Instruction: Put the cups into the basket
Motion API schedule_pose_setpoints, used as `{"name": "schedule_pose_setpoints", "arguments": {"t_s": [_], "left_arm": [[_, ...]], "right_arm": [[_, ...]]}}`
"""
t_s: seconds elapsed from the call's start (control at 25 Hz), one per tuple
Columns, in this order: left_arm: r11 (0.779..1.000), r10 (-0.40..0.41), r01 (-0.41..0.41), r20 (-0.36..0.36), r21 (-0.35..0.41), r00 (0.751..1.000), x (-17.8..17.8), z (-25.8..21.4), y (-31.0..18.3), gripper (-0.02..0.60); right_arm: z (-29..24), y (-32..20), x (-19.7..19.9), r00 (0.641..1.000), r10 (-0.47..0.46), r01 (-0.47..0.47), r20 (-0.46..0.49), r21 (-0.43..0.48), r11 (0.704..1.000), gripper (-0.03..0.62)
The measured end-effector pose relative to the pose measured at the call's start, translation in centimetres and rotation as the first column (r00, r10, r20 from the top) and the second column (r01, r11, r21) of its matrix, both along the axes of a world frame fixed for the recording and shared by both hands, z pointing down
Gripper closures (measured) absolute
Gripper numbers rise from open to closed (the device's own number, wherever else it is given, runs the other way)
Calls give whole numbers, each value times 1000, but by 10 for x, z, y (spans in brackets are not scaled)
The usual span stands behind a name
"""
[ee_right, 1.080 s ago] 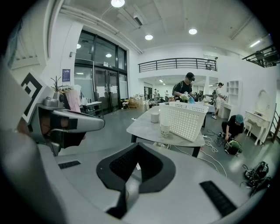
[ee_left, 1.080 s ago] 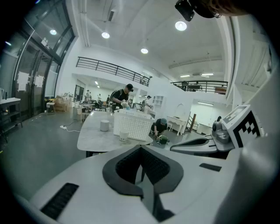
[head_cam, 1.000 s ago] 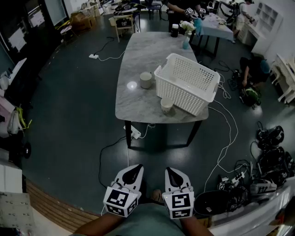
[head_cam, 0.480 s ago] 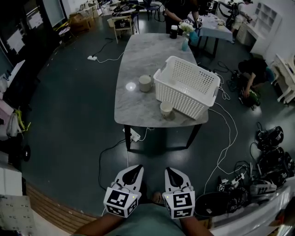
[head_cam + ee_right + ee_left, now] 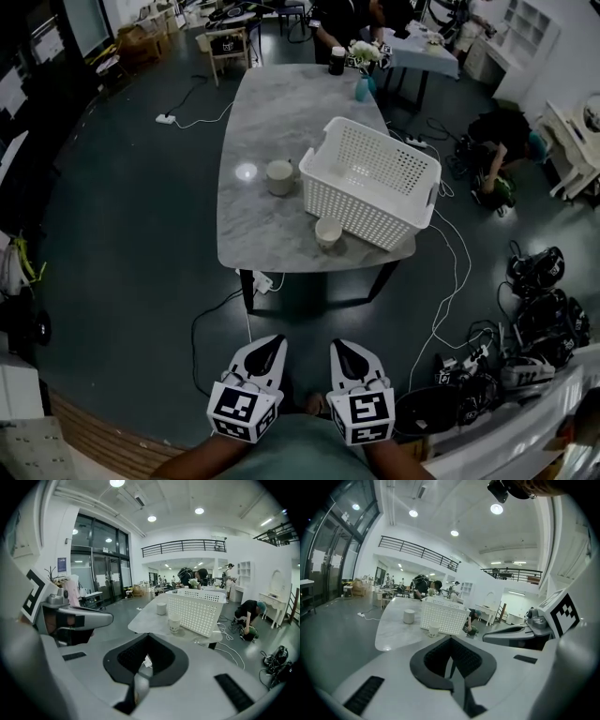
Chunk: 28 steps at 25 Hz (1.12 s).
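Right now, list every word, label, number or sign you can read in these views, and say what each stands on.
No text can be read anywhere.
Marker cubes on the left gripper and right gripper: black-and-white square patterns only, no letters.
Wall sign: too small to read.
Basket, near cup, far cup: no print visible.

Basket [image 5: 361, 211] top open; cup [image 5: 328, 232] just beside wall.
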<state>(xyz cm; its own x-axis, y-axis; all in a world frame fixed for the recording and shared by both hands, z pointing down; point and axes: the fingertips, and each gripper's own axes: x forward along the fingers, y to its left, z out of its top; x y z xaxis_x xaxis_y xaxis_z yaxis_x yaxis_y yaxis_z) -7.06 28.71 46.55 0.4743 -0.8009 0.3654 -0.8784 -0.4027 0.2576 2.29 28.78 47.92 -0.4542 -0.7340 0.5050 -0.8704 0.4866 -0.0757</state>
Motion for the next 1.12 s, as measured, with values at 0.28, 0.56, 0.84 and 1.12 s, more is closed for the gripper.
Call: {"name": "schedule_pose_setpoints", "arguments": {"t_s": [0.28, 0.56, 0.84, 1.12], "left_arm": [[998, 69, -69, -19, 2, 997, -5, -6, -40, 583], [989, 141, -140, -22, 40, 990, -14, -23, -72, 583], [980, 190, -190, -4, 58, 982, -26, -28, -96, 583], [982, 187, -187, -4, 40, 982, -28, -22, -104, 581]], "right_arm": [[-10, -38, -5, 997, 68, -67, -28, 8, 998, 582], [-32, -67, -13, 990, 131, -128, -52, 61, 990, 582], [-35, -86, -19, 979, 198, -193, -55, 88, 977, 582], [-28, -94, -18, 977, 206, -203, -53, 70, 977, 582]]}}
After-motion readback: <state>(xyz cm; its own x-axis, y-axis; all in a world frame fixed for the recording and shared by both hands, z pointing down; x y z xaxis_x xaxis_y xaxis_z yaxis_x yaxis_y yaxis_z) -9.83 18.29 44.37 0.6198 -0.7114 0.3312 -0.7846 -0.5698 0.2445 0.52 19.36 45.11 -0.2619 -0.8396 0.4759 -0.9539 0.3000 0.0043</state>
